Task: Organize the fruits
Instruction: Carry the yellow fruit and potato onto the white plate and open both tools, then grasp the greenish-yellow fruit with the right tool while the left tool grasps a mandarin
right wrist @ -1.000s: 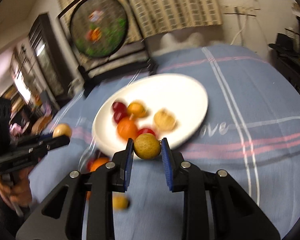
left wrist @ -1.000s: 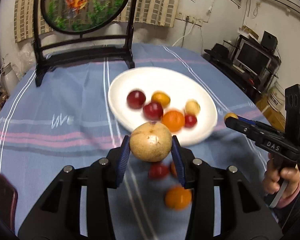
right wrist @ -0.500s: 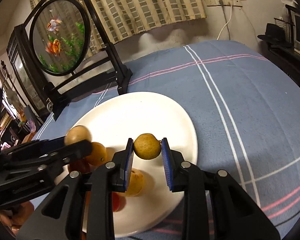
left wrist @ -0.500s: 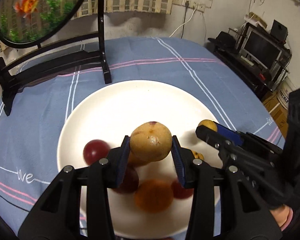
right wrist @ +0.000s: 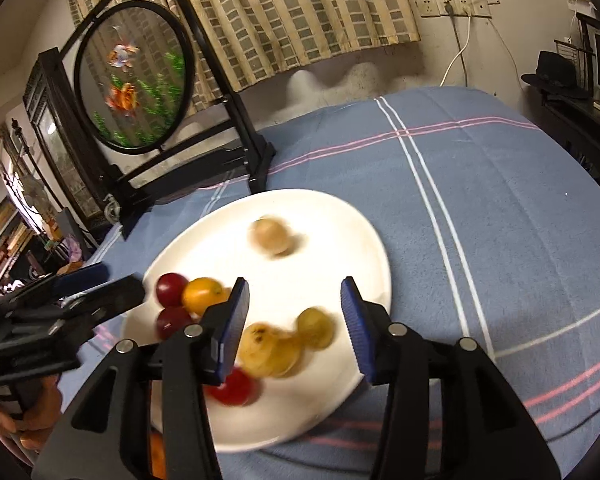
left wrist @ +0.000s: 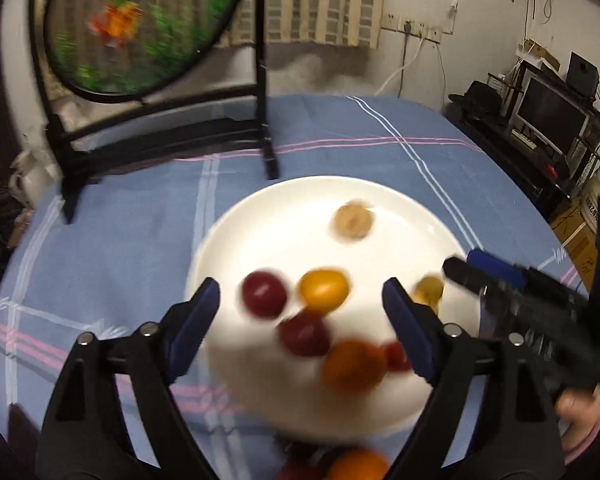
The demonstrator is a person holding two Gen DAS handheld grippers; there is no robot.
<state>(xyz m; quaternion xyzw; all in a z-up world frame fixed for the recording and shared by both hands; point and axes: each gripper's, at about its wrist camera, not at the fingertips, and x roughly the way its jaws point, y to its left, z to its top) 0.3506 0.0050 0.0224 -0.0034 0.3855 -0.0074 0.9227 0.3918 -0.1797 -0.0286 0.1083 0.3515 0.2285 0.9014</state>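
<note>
We hold both grippers over the white plate on the blue striped cloth. Our left gripper has its jaws spread wide with nothing between them; ahead of and below that gap lie two dark red fruits, a yellow fruit and an orange fruit. A tan round fruit sits farther ahead on the plate, well apart from the rest. Our right gripper is likewise wide and empty, with a blurred yellow-green fruit just below its jaws.
</note>
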